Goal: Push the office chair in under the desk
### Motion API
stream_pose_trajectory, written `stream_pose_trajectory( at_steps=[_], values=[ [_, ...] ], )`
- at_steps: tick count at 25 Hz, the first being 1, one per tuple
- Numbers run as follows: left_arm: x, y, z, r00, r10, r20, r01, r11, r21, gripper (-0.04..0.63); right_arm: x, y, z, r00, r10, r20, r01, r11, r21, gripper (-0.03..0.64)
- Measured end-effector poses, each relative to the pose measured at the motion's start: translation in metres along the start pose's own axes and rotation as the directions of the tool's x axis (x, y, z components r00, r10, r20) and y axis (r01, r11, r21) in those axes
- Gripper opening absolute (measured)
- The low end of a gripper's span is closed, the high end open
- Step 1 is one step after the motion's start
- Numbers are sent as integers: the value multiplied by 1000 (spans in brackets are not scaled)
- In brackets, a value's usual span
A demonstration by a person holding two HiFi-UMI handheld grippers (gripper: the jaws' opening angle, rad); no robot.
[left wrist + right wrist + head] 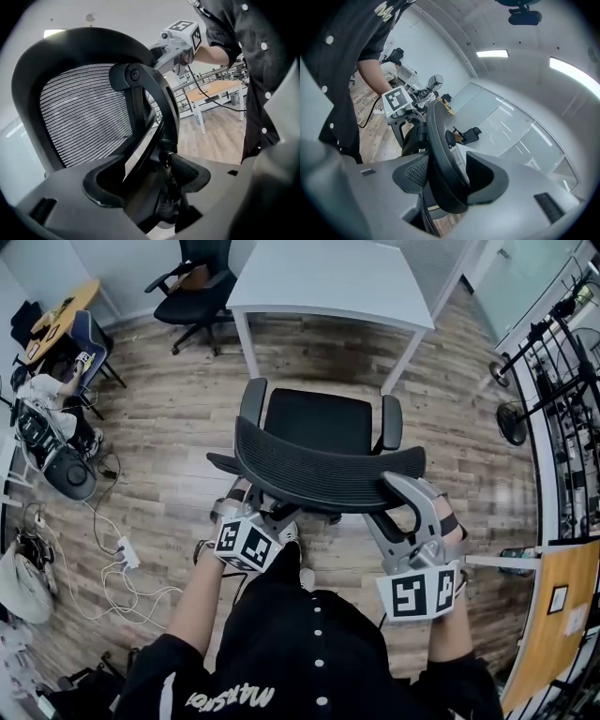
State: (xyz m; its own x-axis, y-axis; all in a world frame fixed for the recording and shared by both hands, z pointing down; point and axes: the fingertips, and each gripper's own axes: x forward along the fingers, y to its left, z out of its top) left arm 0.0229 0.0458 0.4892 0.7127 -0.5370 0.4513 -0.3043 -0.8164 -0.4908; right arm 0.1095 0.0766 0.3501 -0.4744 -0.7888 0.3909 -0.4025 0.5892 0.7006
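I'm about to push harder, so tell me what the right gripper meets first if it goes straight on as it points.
The backrest of the office chair: its rim sits between the jaws of the right gripper. Beyond it, likely the white desk.

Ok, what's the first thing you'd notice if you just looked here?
A big black office chair fills the middle of the wooden floor, its mesh back toward the person. The left gripper and right gripper each clamp onto that back, and a white desk waits just ahead of the seat.
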Motion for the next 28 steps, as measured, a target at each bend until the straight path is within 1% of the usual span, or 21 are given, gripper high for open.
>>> stream_pose_trajectory(
  at_steps=[11,17,22,28],
  values=[
    [13,11,1,1000,6,-7,-6,1000,-4,321,10,-13,-8,1000,-9,12,9,1000,4,241],
    [22,22,0,1000,7,-10,-7,1000,-7,321,19,-23,-12,1000,-3,3,3,1000,4,241],
    [29,33,-3,1000,4,-17,-4,1000,-10,322,30,-31,-14,1000,-11,16,11,1000,1,241],
    [40,45,-6,1000,12,-9,-12,1000,-12,321,42,-40,-21,1000,-4,8,4,1000,2,241]
  ],
)
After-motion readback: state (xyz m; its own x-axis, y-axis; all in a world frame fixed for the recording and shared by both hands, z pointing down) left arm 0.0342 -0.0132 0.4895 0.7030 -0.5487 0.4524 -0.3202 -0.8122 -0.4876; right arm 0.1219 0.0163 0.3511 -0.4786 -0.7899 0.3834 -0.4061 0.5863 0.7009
